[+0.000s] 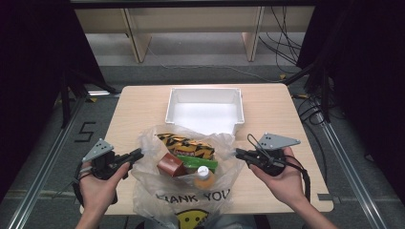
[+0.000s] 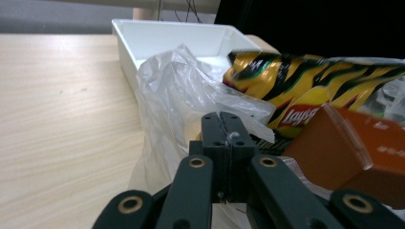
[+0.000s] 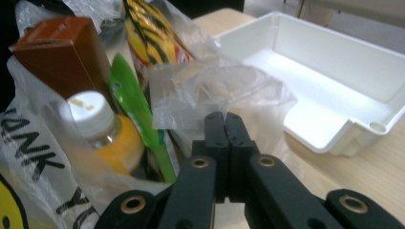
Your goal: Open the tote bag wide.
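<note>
**Bag held open, tray not yet filled**

While each claw pinches one side of the plastic bag point(image 1: 191, 191), the goods inside lie exposed and untouched. In the high view, the left claw point(image 1: 138, 153) and right claw point(image 1: 237, 152) sit at opposite edges of the bag mouth, near the front of the worktop point(image 1: 277, 109). The white tray point(image 1: 205, 110) just behind the bag holds nothing, so unpacking appears to be at its start: the mouth is spread, and all 4 visible items seem left to move. These are the striped chip bag point(image 1: 186, 144), the brown carton point(image 1: 170, 165), the green packet point(image 1: 200, 163) and the orange bottle point(image 1: 204, 177).

The left gripper view shows its jaws fully closed on a fold of bag film point(image 2: 210, 102), a detail too small overhead. The right gripper view likewise shows closed jaws on film point(image 3: 224, 90), and the bottle's white cap point(image 3: 86, 113).
</note>
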